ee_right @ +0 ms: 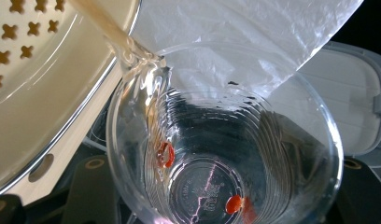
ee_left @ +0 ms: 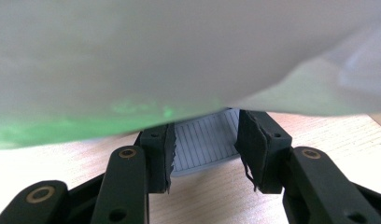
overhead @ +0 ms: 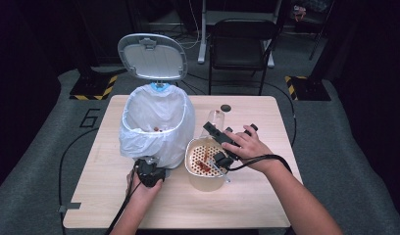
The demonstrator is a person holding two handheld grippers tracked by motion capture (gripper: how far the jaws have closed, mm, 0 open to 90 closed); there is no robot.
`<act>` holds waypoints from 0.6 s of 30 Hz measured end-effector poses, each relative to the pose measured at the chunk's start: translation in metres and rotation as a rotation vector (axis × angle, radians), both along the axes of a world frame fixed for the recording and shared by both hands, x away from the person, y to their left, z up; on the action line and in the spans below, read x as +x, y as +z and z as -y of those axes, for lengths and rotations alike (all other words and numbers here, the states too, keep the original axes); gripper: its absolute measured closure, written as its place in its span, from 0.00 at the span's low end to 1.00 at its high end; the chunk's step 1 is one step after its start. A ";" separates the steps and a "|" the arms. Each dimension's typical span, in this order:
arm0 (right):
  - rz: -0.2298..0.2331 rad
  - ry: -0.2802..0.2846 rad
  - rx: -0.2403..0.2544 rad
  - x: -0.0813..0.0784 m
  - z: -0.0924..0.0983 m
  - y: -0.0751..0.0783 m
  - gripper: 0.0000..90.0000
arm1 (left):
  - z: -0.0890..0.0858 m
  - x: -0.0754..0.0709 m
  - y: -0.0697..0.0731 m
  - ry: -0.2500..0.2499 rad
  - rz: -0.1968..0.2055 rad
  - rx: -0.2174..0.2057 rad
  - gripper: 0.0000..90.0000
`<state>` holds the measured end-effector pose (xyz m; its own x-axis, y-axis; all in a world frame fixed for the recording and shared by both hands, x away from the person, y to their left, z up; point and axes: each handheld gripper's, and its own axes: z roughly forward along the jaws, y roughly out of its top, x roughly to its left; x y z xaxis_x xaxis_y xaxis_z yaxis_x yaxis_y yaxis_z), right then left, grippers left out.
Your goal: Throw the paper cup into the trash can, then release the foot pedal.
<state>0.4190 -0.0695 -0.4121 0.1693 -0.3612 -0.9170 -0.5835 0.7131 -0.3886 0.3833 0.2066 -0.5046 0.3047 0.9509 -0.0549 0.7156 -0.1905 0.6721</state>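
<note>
Clear plastic cup (ee_right: 223,140), tipped over a cream strainer (overhead: 204,155) just right of centre in the high view, clamped between the black jaws of the right gripper (overhead: 222,147). Thin amber stream (ee_right: 109,30) running from the cup's lip at upper left of the right gripper view onto the strainer's cross-shaped holes. Two small red bits (ee_right: 166,155) clinging inside the cup near its base. Strainer seated on a pale tub, red bits on its mesh. Left of it, a bin (overhead: 156,125) lined with a white bag (ee_left: 179,60), grey lid (overhead: 152,56) raised behind. At lower centre-left, left gripper (overhead: 150,172) closed on the bin's ribbed grey pedal (ee_left: 205,142) under the bag's overhang. All on a light wooden table (overhead: 257,196).
</note>
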 end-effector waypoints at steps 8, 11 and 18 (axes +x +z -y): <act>0.023 -0.009 -0.076 -0.005 -0.002 -0.005 0.42 | 0.000 0.000 0.000 -0.001 -0.003 0.000 0.63; 0.031 -0.011 -0.076 -0.007 -0.002 -0.006 0.42 | 0.000 0.000 0.001 -0.005 -0.008 0.001 0.63; 0.056 0.003 -0.050 -0.007 -0.002 -0.007 0.42 | 0.000 0.000 0.000 -0.002 -0.005 0.003 0.63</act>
<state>0.4121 -0.0674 -0.4190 0.2214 -0.4058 -0.8867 -0.5619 0.6901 -0.4561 0.3832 0.2068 -0.5042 0.3063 0.9504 -0.0538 0.7184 -0.1937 0.6681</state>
